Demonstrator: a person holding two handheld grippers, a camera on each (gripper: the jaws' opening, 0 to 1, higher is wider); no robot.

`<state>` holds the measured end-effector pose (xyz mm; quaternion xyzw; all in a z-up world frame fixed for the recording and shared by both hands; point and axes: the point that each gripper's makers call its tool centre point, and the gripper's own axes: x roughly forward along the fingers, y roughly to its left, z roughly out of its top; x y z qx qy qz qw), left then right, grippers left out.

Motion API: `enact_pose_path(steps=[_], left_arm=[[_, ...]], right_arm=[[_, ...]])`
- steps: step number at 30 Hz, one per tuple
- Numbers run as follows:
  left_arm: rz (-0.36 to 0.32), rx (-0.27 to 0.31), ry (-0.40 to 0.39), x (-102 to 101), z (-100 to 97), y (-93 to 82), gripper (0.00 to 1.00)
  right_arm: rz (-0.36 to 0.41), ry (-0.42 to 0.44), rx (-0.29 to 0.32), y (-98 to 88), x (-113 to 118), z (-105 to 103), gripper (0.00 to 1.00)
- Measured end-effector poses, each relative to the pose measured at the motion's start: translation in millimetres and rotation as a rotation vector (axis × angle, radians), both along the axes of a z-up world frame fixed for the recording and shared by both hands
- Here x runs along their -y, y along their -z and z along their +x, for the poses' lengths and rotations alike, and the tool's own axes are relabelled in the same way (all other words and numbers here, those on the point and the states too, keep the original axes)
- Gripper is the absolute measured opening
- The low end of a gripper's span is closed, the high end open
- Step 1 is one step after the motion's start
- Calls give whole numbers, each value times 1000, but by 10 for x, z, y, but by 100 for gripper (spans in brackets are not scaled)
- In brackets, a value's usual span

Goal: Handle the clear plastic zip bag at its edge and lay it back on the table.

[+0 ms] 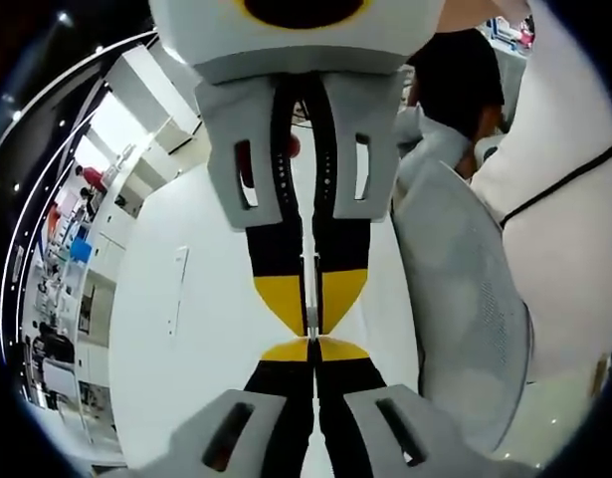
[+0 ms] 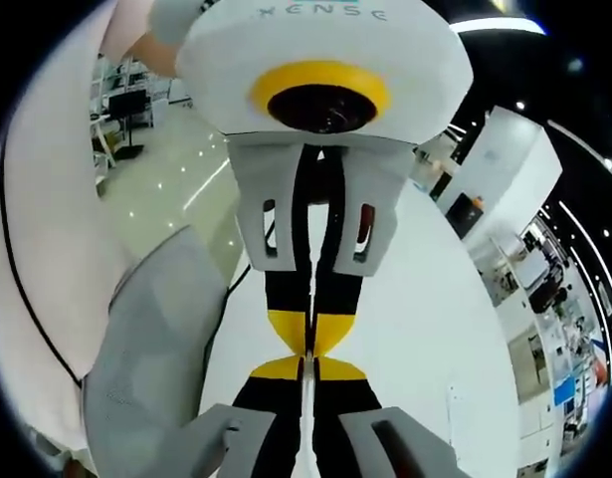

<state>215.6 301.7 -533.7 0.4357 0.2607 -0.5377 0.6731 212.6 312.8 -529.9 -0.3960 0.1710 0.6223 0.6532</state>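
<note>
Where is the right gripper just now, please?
The right gripper hangs from the top of the left gripper view, tip to tip with the left gripper.

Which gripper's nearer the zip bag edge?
Neither: both appear shut on it. Left gripper and right gripper meet tip to tip, with the clear zip bag edge-on between their jaws.

White-shelled tongs [image 1: 311,344] with black fingers, yellow tips, slotted housings; opposing tongs [image 2: 311,360] alike.
</note>
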Motion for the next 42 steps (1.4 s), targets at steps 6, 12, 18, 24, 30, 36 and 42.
enact_pose_path(steps=[6, 12, 18, 24, 30, 36, 42], left_arm=[[1, 5, 7, 10, 6, 6, 0], [1, 7, 10, 17, 26, 13, 0], [1, 16, 24, 30, 21, 5, 0], [-2, 11, 16, 33, 15, 3, 0], [8, 10, 16, 8, 6, 7, 0], [-11, 2, -10, -52, 8, -3, 0], [-14, 4, -14, -59, 8, -10, 0]], right_arm=[[-4, -7, 7, 14, 13, 4, 0], [-11, 4, 11, 16, 31, 15, 0], [-13, 9, 8, 12, 50, 8, 0], [-19, 13, 6, 14, 58, 3, 0], [-37, 12, 15, 23, 82, 1, 0], [-34, 19, 12, 15, 145, 10, 0], [-33, 26, 9, 15, 175, 10, 0]])
